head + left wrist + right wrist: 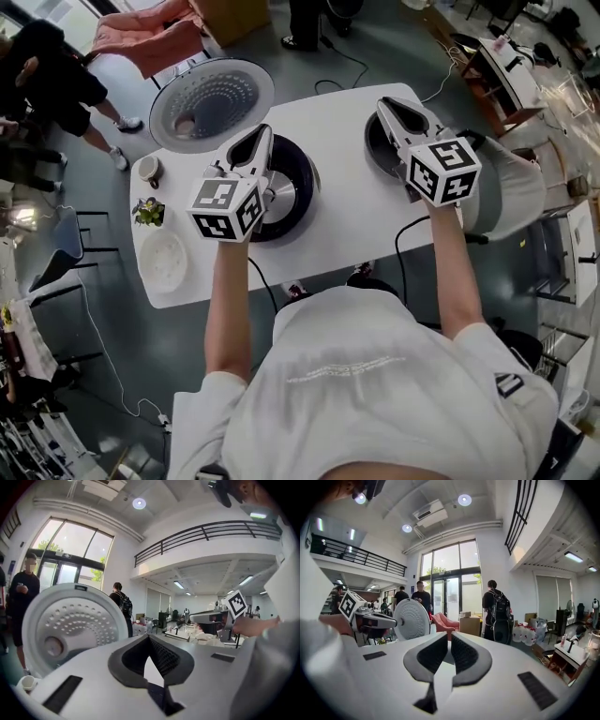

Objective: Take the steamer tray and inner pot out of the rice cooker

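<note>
A white table (347,202) in a tall, glass-fronted hall carries everything. The rice cooker (298,183) stands with its lid (211,103) open, and its dark well looks emptied. The steamer tray (164,261), a white perforated dish holding nothing, lies near the table's left end. What I take for the inner pot (377,148) sits well apart on the right, partly hidden. Both seem set aside to clear the cooker. The left gripper (258,136) has its jaws together. The right gripper (394,106) has jaws a thin slit apart. Both are empty, above the table.
</note>
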The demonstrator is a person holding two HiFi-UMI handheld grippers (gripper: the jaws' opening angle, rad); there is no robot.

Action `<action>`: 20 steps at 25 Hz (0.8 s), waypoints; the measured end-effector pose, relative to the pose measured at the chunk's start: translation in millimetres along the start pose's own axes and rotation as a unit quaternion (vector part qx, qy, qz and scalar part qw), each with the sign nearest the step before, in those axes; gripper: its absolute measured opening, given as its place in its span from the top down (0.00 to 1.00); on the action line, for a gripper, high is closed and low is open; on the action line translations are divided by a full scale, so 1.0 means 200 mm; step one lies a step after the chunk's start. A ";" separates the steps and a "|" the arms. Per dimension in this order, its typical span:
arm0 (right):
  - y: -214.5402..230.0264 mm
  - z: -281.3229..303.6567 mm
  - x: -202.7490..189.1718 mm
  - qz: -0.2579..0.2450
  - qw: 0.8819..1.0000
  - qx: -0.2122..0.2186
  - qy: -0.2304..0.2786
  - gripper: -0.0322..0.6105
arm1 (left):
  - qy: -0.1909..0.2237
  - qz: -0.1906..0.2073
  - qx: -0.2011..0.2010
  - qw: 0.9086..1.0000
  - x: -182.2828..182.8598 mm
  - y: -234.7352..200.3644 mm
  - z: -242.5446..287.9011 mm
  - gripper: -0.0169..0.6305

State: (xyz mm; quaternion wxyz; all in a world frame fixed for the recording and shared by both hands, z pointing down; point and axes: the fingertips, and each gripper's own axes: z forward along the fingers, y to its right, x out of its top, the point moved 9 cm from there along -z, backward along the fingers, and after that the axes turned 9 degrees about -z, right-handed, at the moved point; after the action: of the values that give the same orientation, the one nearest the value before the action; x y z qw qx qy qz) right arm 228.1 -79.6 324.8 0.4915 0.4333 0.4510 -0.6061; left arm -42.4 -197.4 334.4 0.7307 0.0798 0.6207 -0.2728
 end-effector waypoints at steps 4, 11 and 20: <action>-0.10 0.07 0.10 -0.022 0.999 0.021 0.022 0.90 | 0.018 0.032 0.038 0.999 0.08 -0.09 -0.12 0.95; -0.26 0.20 0.26 -0.058 0.994 0.072 0.053 0.91 | 0.044 0.091 0.090 0.991 0.17 -0.17 -0.27 0.95; -0.40 0.32 0.39 -0.084 0.988 0.103 0.080 0.91 | 0.091 0.097 0.111 0.985 0.29 -0.25 -0.43 0.95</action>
State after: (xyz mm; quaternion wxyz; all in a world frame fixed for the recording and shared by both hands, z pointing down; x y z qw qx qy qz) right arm 133.8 -148.4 272.9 0.3538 0.4893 0.4590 -0.6517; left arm -136.3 -216.9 272.4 0.6807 0.2448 0.6400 -0.2590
